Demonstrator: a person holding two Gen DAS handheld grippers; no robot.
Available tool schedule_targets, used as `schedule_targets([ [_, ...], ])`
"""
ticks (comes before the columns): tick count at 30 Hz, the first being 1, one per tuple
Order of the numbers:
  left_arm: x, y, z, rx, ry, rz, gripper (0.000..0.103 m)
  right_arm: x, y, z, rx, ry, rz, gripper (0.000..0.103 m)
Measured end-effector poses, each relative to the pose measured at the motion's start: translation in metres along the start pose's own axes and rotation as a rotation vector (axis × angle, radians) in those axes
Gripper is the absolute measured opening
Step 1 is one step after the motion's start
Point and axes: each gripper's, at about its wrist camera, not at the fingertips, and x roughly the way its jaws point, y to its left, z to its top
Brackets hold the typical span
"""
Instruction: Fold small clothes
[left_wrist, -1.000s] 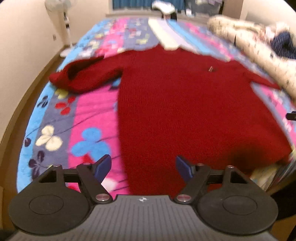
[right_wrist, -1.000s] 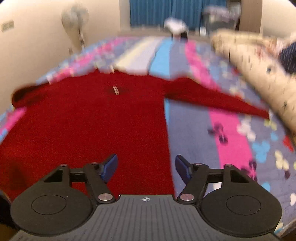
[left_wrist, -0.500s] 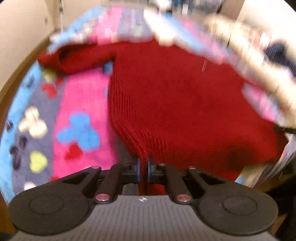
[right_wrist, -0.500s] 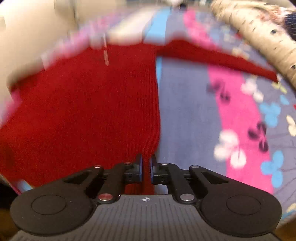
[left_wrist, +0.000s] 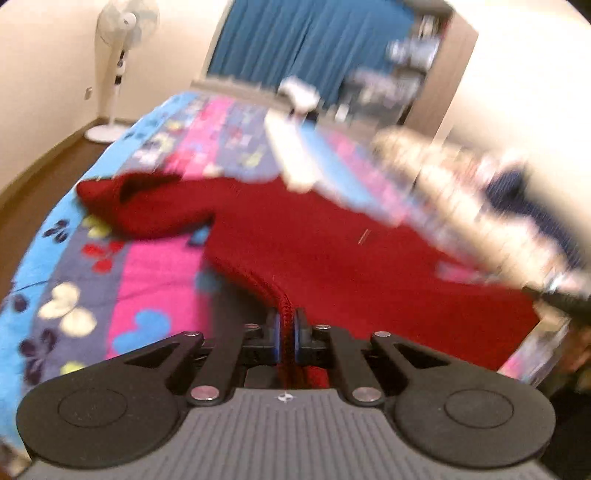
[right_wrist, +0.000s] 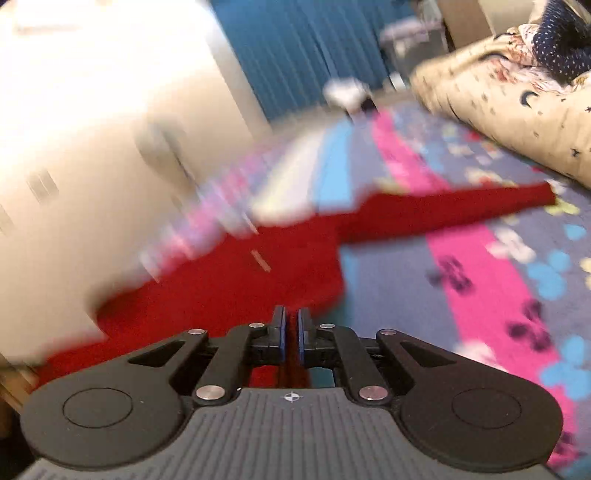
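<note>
Left wrist view showing the sweater (left_wrist: 332, 266) lying spread on the bed (left_wrist: 155, 295), hem corner rising into the left tongs (left_wrist: 285, 332), clamped on a ridge of red knit. Right wrist view showing the same sweater (right_wrist: 221, 291), other hem corner pinched in the right tongs (right_wrist: 291, 332), likewise clenched on cloth. Both pairs having just been closing, knit caught between the blue pads (left_wrist: 275, 339).

Judging by the drape: handling soft and limp, fairly light, somewhat stretchy, sagging between two grips rather than holding a line. Not slippery, not fragile, though the loose yarn probably snagging on hard edges. Gripping at the hem corners looking right for carrying the bottom edge up toward the collar; pinching a full ridge of knit, not a few loops, likely keeping it from pulling out.

Looking chunky and ribbed, deep red, matte. One sleeve (left_wrist: 147, 206) lying bunched and folded on itself at far left; the other sleeve (right_wrist: 461, 210) stretching out flat and tapering to a point at right.

Lying beneath: a fleecy bed cover in pink, blue and grey stripes with butterfly prints. Bulking at right: a cream quilt (right_wrist: 517, 122), rolled, patterned with small dark marks. Standing beyond the bed: a white fan (left_wrist: 118, 74); hanging behind, blue curtains (left_wrist: 314, 44).
</note>
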Motion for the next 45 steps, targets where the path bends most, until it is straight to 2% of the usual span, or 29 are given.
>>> schedule_targets([
  [1, -0.009, 0.001, 0.005, -0.026, -0.013, -0.013, 0.006, -0.009, -0.002, 0.005, 0.02, -0.054, 0.047, 0.0],
  [3, -0.018, 0.011, 0.009, -0.074, -0.016, -0.003, 0.006, -0.021, -0.013, 0.01, 0.068, -0.129, 0.044, 0.0],
  [5, -0.015, 0.021, 0.003, -0.102, 0.011, 0.028, 0.006, -0.022, -0.035, 0.013, 0.181, -0.137, -0.038, 0.0],
  [6, -0.018, 0.019, 0.006, -0.102, 0.036, 0.043, 0.007, -0.017, -0.044, 0.014, 0.209, -0.109, -0.111, 0.0],
  [8, 0.007, 0.015, 0.01, -0.026, 0.166, 0.138, 0.008, 0.001, -0.051, 0.009, 0.184, 0.009, -0.234, 0.0],
  [10, 0.034, 0.016, 0.014, -0.017, 0.288, 0.189, 0.009, 0.023, -0.053, -0.003, 0.179, 0.158, -0.246, 0.004],
  [11, 0.04, 0.015, 0.011, 0.001, 0.307, 0.214, 0.015, 0.034, -0.049, -0.012, 0.153, 0.245, -0.248, 0.005],
  [12, 0.044, 0.012, 0.012, 0.016, 0.307, 0.229, 0.027, 0.045, -0.042, -0.023, 0.099, 0.324, -0.269, 0.009],
  [13, 0.046, 0.012, 0.011, 0.016, 0.306, 0.235, 0.036, 0.05, -0.036, -0.029, 0.049, 0.378, -0.293, 0.022],
  [14, 0.047, 0.016, 0.01, 0.0, 0.312, 0.236, 0.051, 0.059, -0.031, -0.033, 0.006, 0.423, -0.313, 0.04],
  [15, 0.045, 0.012, 0.006, -0.015, 0.325, 0.243, 0.057, 0.059, -0.024, -0.042, -0.024, 0.459, -0.322, 0.047],
  [17, 0.047, 0.01, -0.003, -0.048, 0.381, 0.26, 0.058, 0.071, -0.023, -0.054, -0.046, 0.537, -0.31, 0.051],
  [20, 0.061, 0.014, -0.014, -0.122, 0.5, 0.232, 0.058, 0.087, -0.025, -0.072, -0.097, 0.649, -0.332, 0.052],
  [22, 0.066, 0.013, -0.022, -0.136, 0.54, 0.23, 0.056, 0.089, -0.017, -0.076, -0.163, 0.657, -0.342, 0.052],
  [23, 0.069, 0.011, -0.025, -0.121, 0.554, 0.22, 0.051, 0.088, -0.015, -0.076, -0.177, 0.659, -0.339, 0.042],
  [24, 0.071, 0.007, -0.029, -0.093, 0.563, 0.201, 0.02, 0.088, -0.012, -0.076, -0.181, 0.655, -0.328, 0.03],
  [25, 0.072, 0.001, -0.03, -0.05, 0.566, 0.184, 0.01, 0.085, -0.01, -0.075, -0.177, 0.65, -0.305, 0.012],
  [26, 0.066, -0.006, -0.028, 0.004, 0.531, 0.184, 0.009, 0.082, -0.005, -0.071, -0.197, 0.629, -0.296, 0.011],
  [28, 0.046, -0.013, -0.016, 0.028, 0.443, 0.146, 0.008, 0.072, -0.004, -0.059, -0.184, 0.553, -0.257, 0.01],
  [31, -0.011, 0.0, 0.011, -0.072, 0.214, 0.037, 0.007, 0.025, 0.0, -0.022, -0.051, 0.358, -0.151, 0.01],
  [33, -0.026, 0.013, 0.016, -0.138, 0.147, 0.012, 0.007, -0.003, -0.001, -0.001, 0.012, 0.267, -0.123, 0.01],
  [34, -0.026, 0.016, 0.016, -0.156, 0.143, 0.013, 0.007, -0.013, -0.001, 0.009, 0.031, 0.235, -0.12, 0.009],
  [36, -0.013, 0.014, 0.013, -0.119, 0.194, 0.077, 0.007, -0.014, 0.0, 0.016, 0.012, 0.229, -0.147, 0.009],
  [39, 0.014, 0.01, 0.001, -0.068, 0.343, 0.16, 0.01, 0.017, -0.01, -0.002, -0.028, 0.373, -0.226, 0.01],
  [40, 0.02, 0.009, -0.003, -0.045, 0.361, 0.2, 0.01, 0.028, -0.011, -0.015, -0.05, 0.462, -0.282, 0.011],
  [42, 0.022, 0.008, -0.003, -0.015, 0.331, 0.247, 0.011, 0.042, -0.011, -0.033, -0.114, 0.526, -0.426, 0.012],
  [43, 0.019, 0.006, -0.001, -0.012, 0.308, 0.231, 0.012, 0.048, -0.011, -0.036, -0.159, 0.505, -0.492, 0.015],
  [44, 0.018, 0.004, 0.0, -0.014, 0.293, 0.209, 0.015, 0.046, -0.006, -0.035, -0.179, 0.458, -0.499, 0.015],
  [45, 0.019, 0.002, 0.0, -0.01, 0.282, 0.187, 0.016, 0.04, 0.001, -0.031, -0.177, 0.405, -0.464, 0.015],
])
